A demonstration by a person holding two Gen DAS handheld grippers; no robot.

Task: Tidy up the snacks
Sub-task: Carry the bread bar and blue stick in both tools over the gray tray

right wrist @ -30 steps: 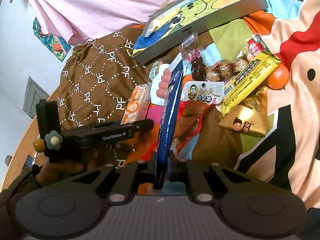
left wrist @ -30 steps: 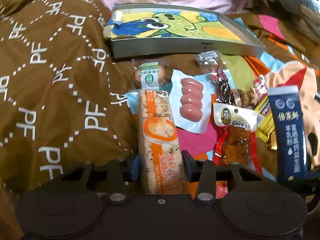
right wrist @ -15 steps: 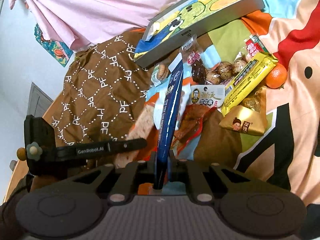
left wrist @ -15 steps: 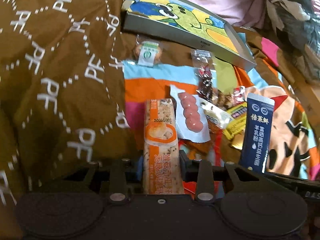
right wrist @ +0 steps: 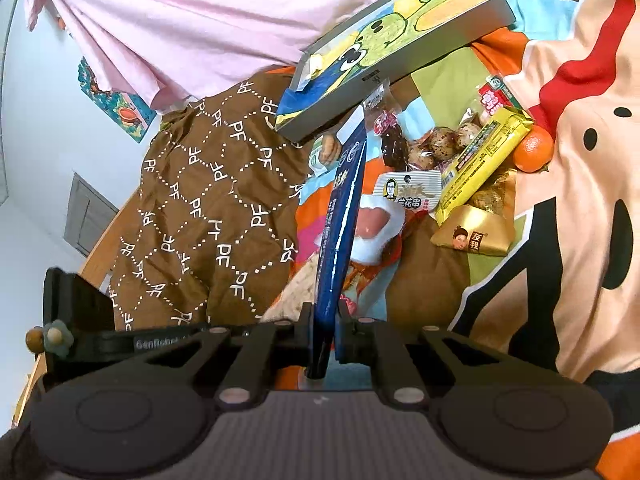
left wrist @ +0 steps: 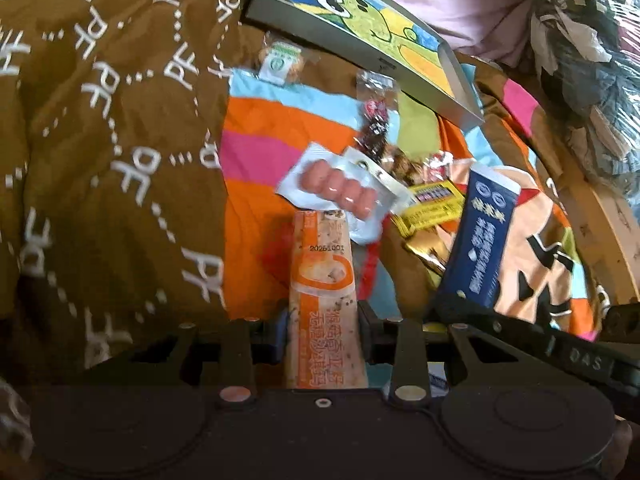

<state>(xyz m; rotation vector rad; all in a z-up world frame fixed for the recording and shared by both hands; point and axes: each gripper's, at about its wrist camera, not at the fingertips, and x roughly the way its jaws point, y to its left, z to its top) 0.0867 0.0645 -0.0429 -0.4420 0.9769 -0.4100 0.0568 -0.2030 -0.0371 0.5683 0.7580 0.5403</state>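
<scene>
My left gripper (left wrist: 322, 326) is shut on a long orange-and-white snack bar (left wrist: 324, 280), held off the bedding and pointing away from me. A white pack of pink sausages (left wrist: 340, 190) lies just beyond the bar's far end. My right gripper (right wrist: 324, 320) is shut on a dark blue sachet (right wrist: 340, 216), held edge-on and upright; the same sachet (left wrist: 480, 240) shows at the right of the left wrist view. A grey tray with a cartoon lining (right wrist: 400, 60) (left wrist: 360, 28) sits at the far side of the pile.
Loose snacks lie on the colourful sheet: a yellow bar (right wrist: 480, 160), a gold pouch (right wrist: 472, 236), an orange (right wrist: 532, 152), a dried-fruit pack (right wrist: 390, 136), a small round cake (left wrist: 280, 62). A brown patterned quilt (left wrist: 100, 140) rises at the left. A wooden bed rail (left wrist: 600, 216) runs at the right.
The left gripper closed on the snack bar, lifted it off the pile and rolled, so the view swung left. The right gripper still holds the blue sachet, shifted slightly.
</scene>
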